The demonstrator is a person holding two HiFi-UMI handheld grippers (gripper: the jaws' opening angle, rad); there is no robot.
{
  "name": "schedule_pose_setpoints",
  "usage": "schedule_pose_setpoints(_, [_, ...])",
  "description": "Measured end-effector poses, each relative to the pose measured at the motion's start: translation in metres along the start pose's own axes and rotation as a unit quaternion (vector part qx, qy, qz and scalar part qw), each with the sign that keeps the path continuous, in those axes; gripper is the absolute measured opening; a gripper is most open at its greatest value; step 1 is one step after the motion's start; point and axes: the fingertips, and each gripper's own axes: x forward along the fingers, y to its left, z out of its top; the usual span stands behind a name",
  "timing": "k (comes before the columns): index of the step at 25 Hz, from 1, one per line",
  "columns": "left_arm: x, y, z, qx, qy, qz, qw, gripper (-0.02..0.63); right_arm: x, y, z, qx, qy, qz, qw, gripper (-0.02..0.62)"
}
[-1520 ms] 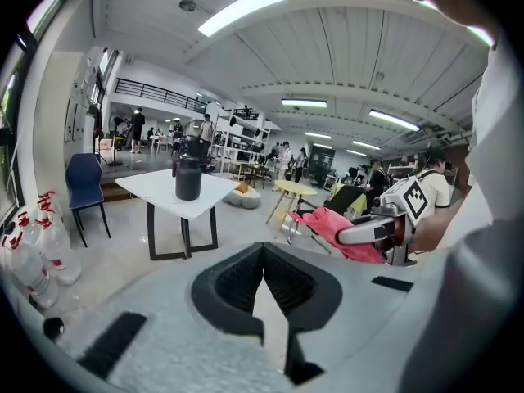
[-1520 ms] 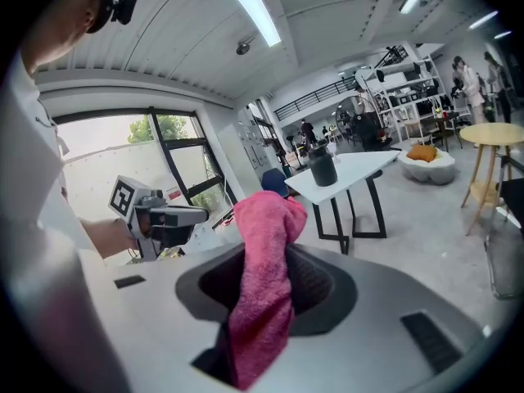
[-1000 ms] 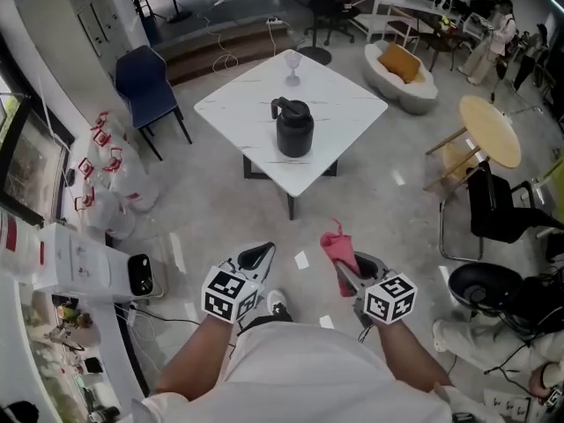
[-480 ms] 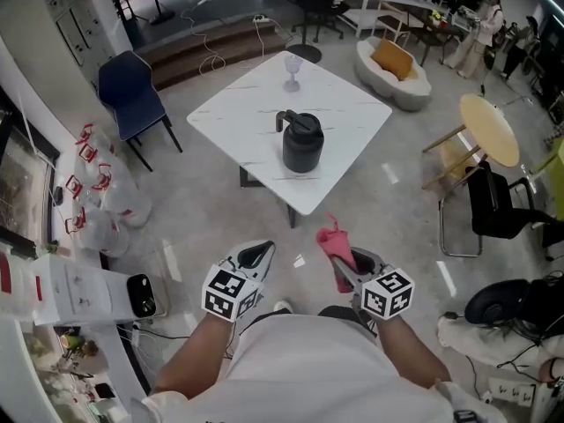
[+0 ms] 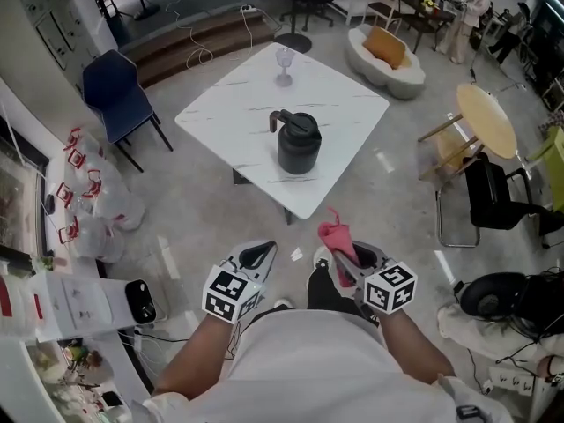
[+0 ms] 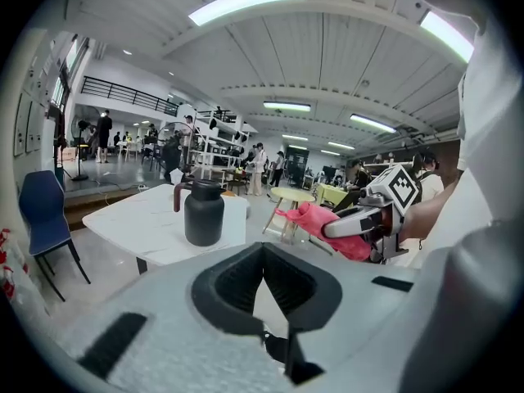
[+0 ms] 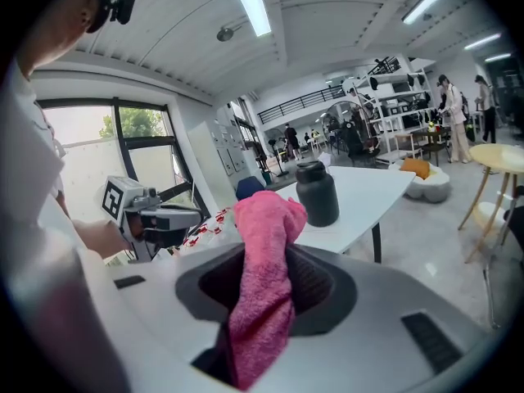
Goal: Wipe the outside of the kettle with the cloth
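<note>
Seemingly the approach: right gripper pinching the pink cloth, left gripper closed empty, must reach the black kettle at twelve o'clock.

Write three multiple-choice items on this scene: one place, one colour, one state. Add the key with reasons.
1. The kettle stands on: A the white table; B the floor; C the blue chair.
2. The cloth is: A green; B pink; C white.
3. The left gripper is: A wide open; B shut on the cloth; C shut, empty.
Key: 1 A, its base rests there; 2 B, pink folds show in the right gripper; 3 C, jaws meet with nothing between.
</note>
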Motion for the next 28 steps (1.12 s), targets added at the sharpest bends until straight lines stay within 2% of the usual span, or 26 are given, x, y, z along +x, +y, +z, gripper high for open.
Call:
schedule_pose_setpoints(8, [0.035,0.039,0.026,-0.001,-0.004,0.021,0.9998,0.0,0.041,-0.032,0.04,-0.013,-0.002,0.025,1.0,0.137])
schedule_pose_setpoints(17, [0.103,0.089,0.071,-0.007,-0.004,0.056,0.9984,0.0,0.086,-0.101,0.103,-0.03,-0.008,0.054,0.998,0.137])
schedule_pose_setpoints(28, [0.163,0.132,0.1,-0.022,0.003,0.112,0.9935,0.0,0.133,-0.174,0.15,-0.043,0.0,0.103,0.994,0.137])
